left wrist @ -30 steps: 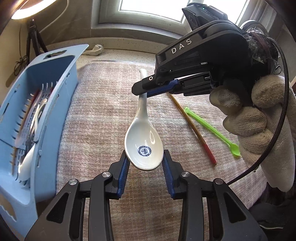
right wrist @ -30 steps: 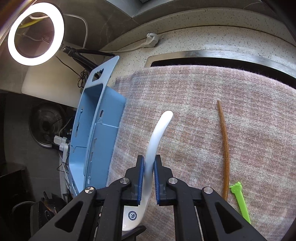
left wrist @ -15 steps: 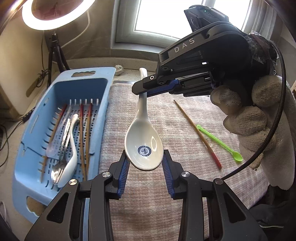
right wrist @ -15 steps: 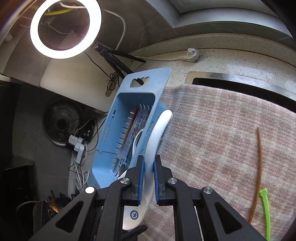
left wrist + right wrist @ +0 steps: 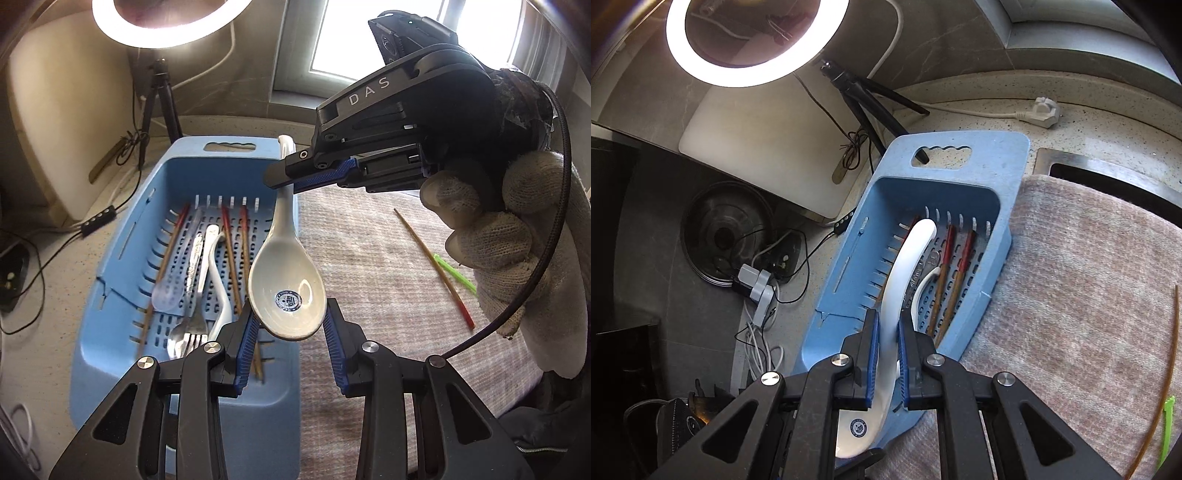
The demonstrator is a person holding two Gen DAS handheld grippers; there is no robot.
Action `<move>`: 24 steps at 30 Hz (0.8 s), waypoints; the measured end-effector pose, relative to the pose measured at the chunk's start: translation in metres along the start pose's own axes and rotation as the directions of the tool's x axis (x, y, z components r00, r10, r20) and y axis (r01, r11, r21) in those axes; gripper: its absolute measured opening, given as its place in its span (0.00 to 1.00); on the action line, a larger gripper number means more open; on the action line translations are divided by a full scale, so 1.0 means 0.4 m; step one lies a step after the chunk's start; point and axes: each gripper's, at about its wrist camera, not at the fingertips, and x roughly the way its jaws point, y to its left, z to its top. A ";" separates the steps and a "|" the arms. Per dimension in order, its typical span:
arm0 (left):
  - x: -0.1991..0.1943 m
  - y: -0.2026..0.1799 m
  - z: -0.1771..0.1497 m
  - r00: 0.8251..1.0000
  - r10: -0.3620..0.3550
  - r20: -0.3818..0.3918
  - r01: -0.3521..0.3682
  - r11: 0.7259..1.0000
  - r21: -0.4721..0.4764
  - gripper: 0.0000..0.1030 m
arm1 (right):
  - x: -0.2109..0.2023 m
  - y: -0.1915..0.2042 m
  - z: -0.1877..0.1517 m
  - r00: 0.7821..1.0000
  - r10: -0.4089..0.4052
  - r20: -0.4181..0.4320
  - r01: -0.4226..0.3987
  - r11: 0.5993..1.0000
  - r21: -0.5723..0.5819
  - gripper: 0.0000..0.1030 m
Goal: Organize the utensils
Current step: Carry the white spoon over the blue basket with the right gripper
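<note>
A white ceramic spoon [image 5: 286, 291] with a blue emblem in its bowl hangs in the air, held at both ends. My left gripper [image 5: 290, 318] is shut on the sides of its bowl. My right gripper [image 5: 887, 326], carried by a gloved hand [image 5: 517, 240], is shut on the handle [image 5: 905, 266]. The spoon hovers over the right part of the blue slotted basket [image 5: 122, 266], which holds red-tipped chopsticks [image 5: 225, 243], a metal fork, a clear spoon and another white spoon [image 5: 218, 280]. A loose chopstick [image 5: 432, 266] and a green plastic pick [image 5: 454, 273] lie on the cloth to the right.
A pinkish woven cloth [image 5: 369, 258] covers the counter right of the basket [image 5: 997, 147]. A ring light [image 5: 166, 22] on a tripod stands behind the basket. Cables, a white plug [image 5: 1043, 110], a cutting board [image 5: 757, 155] and a pot lid [image 5: 724, 236] sit to the left.
Both grippers carried the spoon leftward and a little up, from above the cloth to above the basket. The grips on the bowl and the handle stayed the same.
</note>
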 end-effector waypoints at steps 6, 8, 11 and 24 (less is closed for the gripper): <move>0.023 0.055 -0.015 0.999 -0.014 -0.030 0.013 1.000 -0.021 0.33 | 0.070 0.009 0.007 1.000 -0.012 -0.028 0.012 1.000 0.019 0.09; 0.034 0.069 -0.021 0.999 -0.018 -0.040 0.017 1.000 -0.027 0.33 | 0.087 0.007 0.007 0.999 -0.017 -0.038 0.018 1.000 0.023 0.09; 0.046 0.082 -0.028 0.998 -0.025 -0.055 0.023 0.999 -0.032 0.33 | 0.104 0.002 0.004 0.998 -0.027 -0.050 0.029 0.999 0.033 0.09; 0.074 0.096 -0.038 0.996 -0.036 -0.087 0.033 0.999 -0.032 0.33 | 0.143 -0.016 0.009 0.995 -0.057 -0.078 0.060 0.997 0.041 0.09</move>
